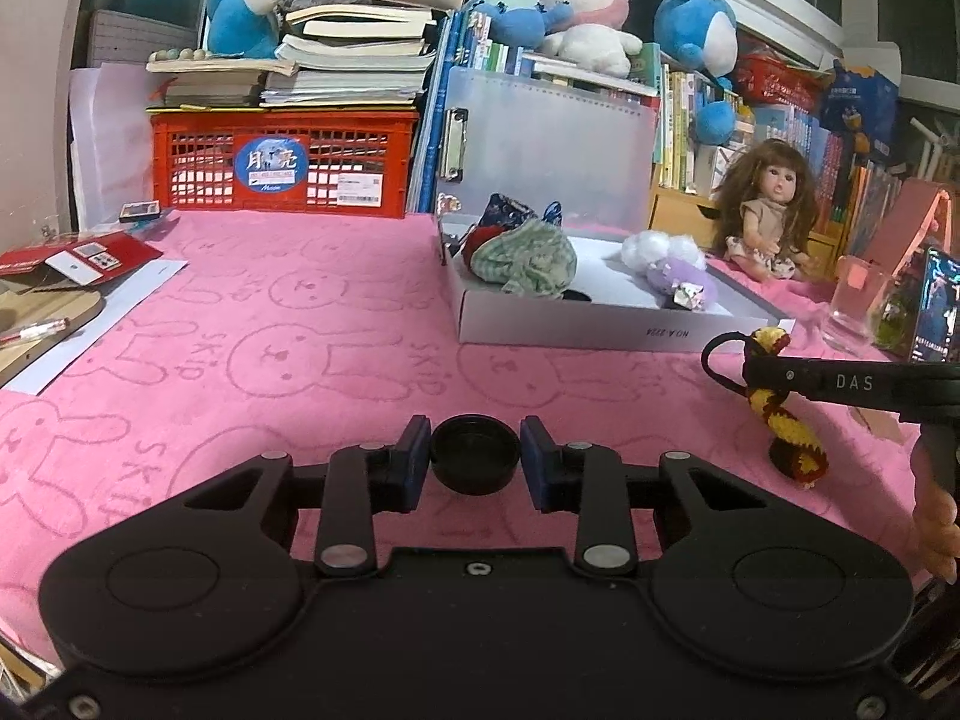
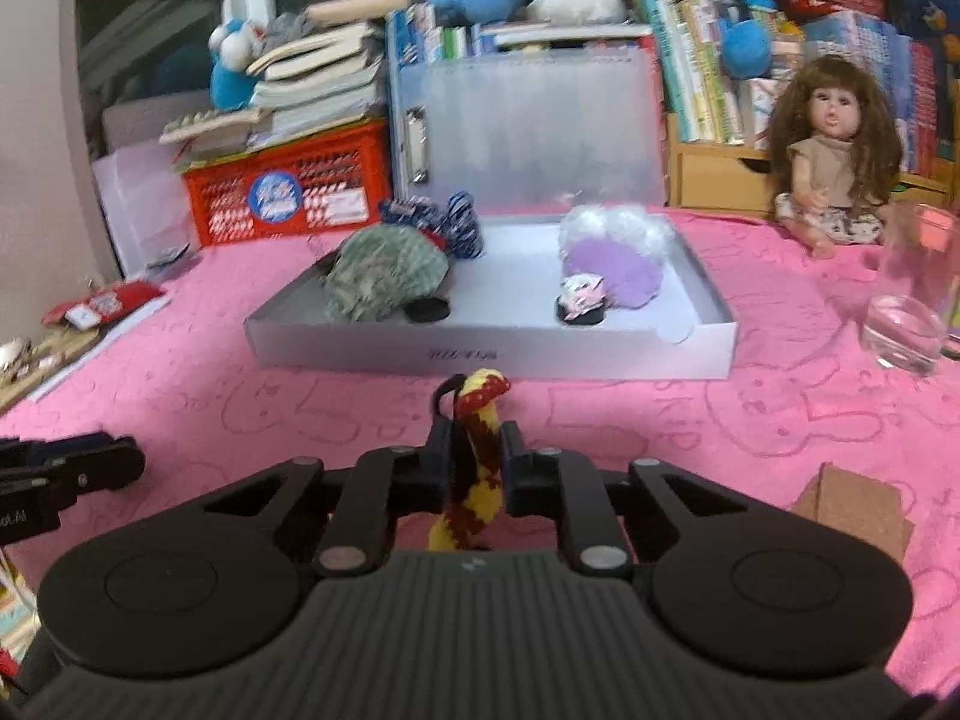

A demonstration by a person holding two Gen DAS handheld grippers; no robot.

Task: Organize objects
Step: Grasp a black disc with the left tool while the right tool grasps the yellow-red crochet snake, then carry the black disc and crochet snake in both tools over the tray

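Standing upright on the pink cloth of the table (image 1: 270, 312), just in front of the white tray (image 2: 492, 354), a yellow-and-maroon knitted sleeve (image 2: 474, 480) on a small dark base was held between the fingers of the right gripper (image 2: 477, 456), which had closed on its middle, a black loop poking out near its top. Well to its left, a round black cap (image 1: 474, 459) sat on the cloth between the blue pads of the left gripper (image 1: 474, 459); the pads lay just beside its rim, and whether they pressed it could not be told. The tray already held a green checked cloth bundle (image 2: 384, 285), a purple-and-white fluffy thing (image 2: 612, 258) and small dark discs. To do the step well, the right gripper would probably need to lift the soft sleeve straight up, clear the tray's near wall, and set it in the bare middle. The drinking glass (image 2: 906, 312) stood near the tray's right end and might be knocked.
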